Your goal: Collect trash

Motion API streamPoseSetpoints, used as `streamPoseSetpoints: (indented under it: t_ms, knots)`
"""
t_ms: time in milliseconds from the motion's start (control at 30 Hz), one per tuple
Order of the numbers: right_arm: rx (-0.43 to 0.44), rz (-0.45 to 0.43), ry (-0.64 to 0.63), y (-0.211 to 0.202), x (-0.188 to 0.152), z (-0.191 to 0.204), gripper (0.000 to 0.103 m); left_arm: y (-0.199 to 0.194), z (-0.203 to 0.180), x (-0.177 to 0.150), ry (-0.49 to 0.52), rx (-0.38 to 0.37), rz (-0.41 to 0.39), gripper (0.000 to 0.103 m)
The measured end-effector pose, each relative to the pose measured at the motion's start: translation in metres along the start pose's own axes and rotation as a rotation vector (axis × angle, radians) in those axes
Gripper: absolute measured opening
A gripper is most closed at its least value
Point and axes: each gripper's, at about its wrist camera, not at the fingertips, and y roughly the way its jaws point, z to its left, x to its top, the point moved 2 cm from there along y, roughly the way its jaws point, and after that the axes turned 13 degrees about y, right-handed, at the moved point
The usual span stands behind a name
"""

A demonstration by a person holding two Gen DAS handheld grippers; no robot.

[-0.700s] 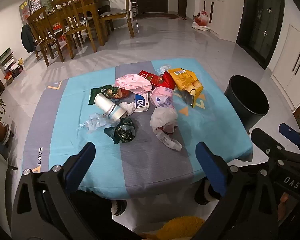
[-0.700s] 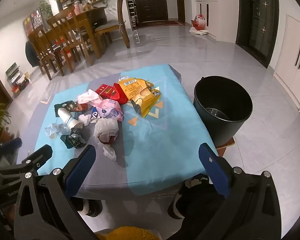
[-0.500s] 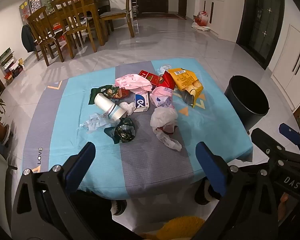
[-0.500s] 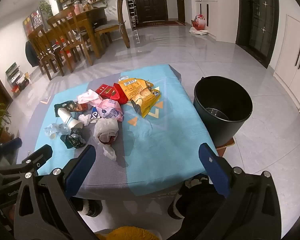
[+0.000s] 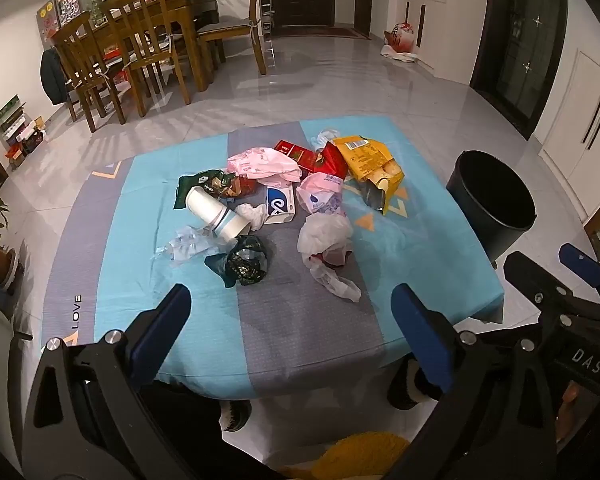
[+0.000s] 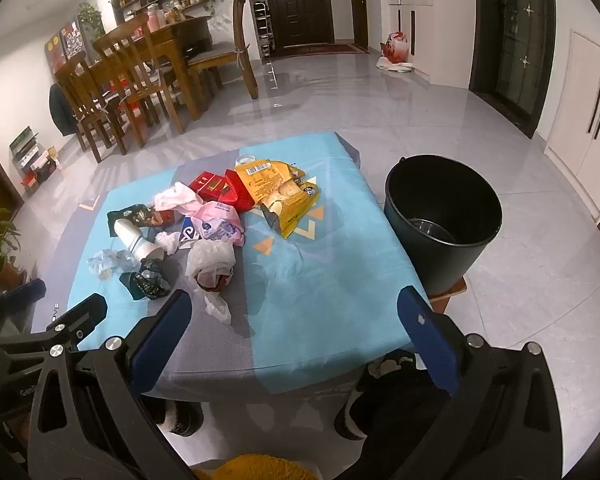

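Left wrist view: left gripper [image 5: 288, 312] hangs wide open and empty, as does the right gripper [image 6: 296, 312]. Trash pile [image 5: 284, 200] lies mid-table [image 5: 140, 280], with the black bin [image 6: 444, 220] just beside the table's right edge.

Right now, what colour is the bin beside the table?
Black, the bin, inside and out; clearest in the right wrist view.

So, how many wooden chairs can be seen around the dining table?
3 chairs: one at the table's right end, two on its near side. Others may be hidden behind the table.
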Motion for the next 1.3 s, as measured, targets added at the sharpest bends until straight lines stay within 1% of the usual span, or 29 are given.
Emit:
streamPoseSetpoints:
  t_ms: [133,400,633,1300]
  knots:
    - [0.0,0.0,-0.001,0.0,0.0,0.0,0.1,0.0,0.0,0.0,-0.001,0.0,0.002,0.1]
    - [-0.001,-0.003,-0.002,-0.001,0.002,0.0,0.1,0.007,-0.013,0.0,0.003,0.001,-0.003,0.1]
    - [-0.001,-0.005,-0.003,-0.002,0.0,0.0,0.1,-0.002,-0.005,0.003,0.008,-0.015,-0.012,0.1]
    - [0.0,-0.01,-0.005,-0.004,0.005,-0.004,0.1,-0.003,-0.007,0.002,0.009,-0.018,-0.016,0.1]
